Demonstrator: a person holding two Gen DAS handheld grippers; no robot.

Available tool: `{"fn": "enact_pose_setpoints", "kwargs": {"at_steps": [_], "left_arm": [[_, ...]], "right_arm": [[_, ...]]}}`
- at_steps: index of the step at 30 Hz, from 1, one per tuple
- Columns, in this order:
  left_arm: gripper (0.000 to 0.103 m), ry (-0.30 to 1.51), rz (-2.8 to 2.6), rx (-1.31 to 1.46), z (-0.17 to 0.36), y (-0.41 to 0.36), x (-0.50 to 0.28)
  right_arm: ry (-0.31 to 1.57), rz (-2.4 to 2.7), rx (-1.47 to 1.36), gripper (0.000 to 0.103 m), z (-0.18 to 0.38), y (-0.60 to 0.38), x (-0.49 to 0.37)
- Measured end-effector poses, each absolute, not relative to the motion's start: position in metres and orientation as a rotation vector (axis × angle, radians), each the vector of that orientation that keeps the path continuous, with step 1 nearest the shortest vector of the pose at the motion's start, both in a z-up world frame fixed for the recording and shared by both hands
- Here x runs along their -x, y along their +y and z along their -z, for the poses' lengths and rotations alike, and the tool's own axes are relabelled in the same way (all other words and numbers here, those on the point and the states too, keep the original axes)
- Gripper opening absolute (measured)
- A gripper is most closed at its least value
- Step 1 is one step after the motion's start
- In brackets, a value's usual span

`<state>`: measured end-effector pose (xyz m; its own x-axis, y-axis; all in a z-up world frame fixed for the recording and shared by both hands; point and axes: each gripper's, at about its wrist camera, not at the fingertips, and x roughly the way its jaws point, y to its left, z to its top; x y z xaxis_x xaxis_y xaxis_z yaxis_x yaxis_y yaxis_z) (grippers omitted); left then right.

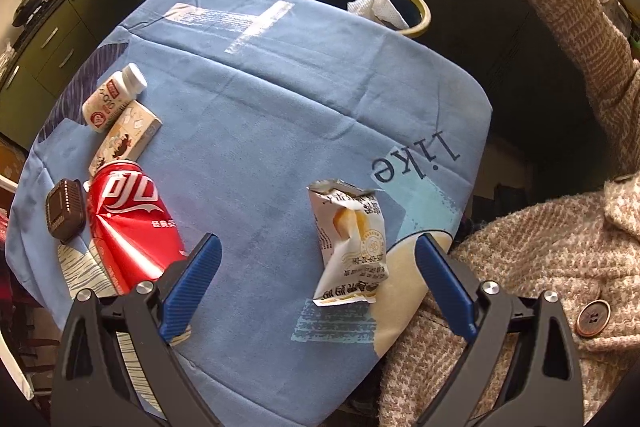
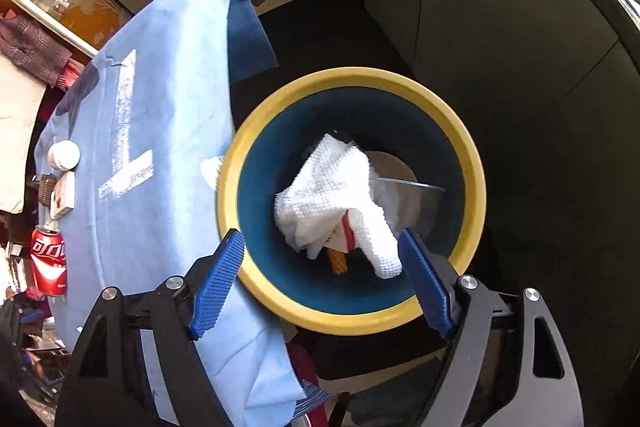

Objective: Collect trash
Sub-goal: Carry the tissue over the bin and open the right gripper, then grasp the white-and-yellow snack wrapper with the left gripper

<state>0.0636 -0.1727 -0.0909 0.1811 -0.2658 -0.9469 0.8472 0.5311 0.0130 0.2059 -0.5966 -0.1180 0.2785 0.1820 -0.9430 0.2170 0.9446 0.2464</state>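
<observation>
Here, far left on the blue cloth [image 1: 260,99], a cluster waits in a row: brown block [image 1: 66,211], red can [image 1: 132,223] lying on its side, small carton [image 1: 126,139] and white bottle [image 1: 114,97], each touching or just beside its neighbour. Likely untouched trash, grouped away from the working edge.

Centre, near: left gripper [image 1: 318,267] hovers above the cloth, fingers spread wide, empty. The torn wrapper [image 1: 350,243] lies flat between the finger lines, apart from both pads; the wide spread looks set to straddle it, probably the next pick.

Right, far: bin [image 1: 416,3] stands off the table's far corner, yellow rim, placed where drops fall straight in.

Right gripper [image 2: 322,281] hangs over the bin [image 2: 476,187] mouth, fingers wide, gripping nothing. White tissue [image 2: 332,195] sits inside, crumpled over other scraps; whether the near finger touches it I cannot tell.
</observation>
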Motion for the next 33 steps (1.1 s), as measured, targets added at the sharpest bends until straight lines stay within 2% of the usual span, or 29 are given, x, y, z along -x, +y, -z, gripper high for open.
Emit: {"fn": "enact_pose_setpoints", "kwargs": {"at_steps": [4,12,15,19,23,28,33], "left_arm": [[0.093,1.132,0.886,-0.729,0.106,-0.185,-0.054],[0.091,1.157,0.904,-0.715,0.126,-0.206,-0.062],[0.083,1.170,0.885,-0.738,0.132,-0.209,-0.062],[0.061,1.211,0.867,-0.722,0.136,-0.206,-0.067],[0.044,1.258,0.866,-0.739,0.145,-0.204,-0.067],[0.037,1.263,0.859,-0.725,0.143,-0.200,-0.068],[0.036,1.245,0.882,-0.695,0.130,-0.195,-0.069]], "right_arm": [[1.286,-0.007,-0.332,0.079,0.108,-0.583,-0.201],[1.270,-0.058,-0.324,0.081,0.102,-0.567,-0.196],[1.271,-0.068,-0.327,0.082,0.104,-0.566,-0.194],[1.271,-0.081,-0.333,0.082,0.107,-0.566,-0.194],[1.268,-0.092,-0.343,0.082,0.108,-0.567,-0.193],[1.257,-0.101,-0.352,0.082,0.106,-0.569,-0.188],[1.228,-0.110,-0.367,0.082,0.099,-0.573,-0.175]]}}
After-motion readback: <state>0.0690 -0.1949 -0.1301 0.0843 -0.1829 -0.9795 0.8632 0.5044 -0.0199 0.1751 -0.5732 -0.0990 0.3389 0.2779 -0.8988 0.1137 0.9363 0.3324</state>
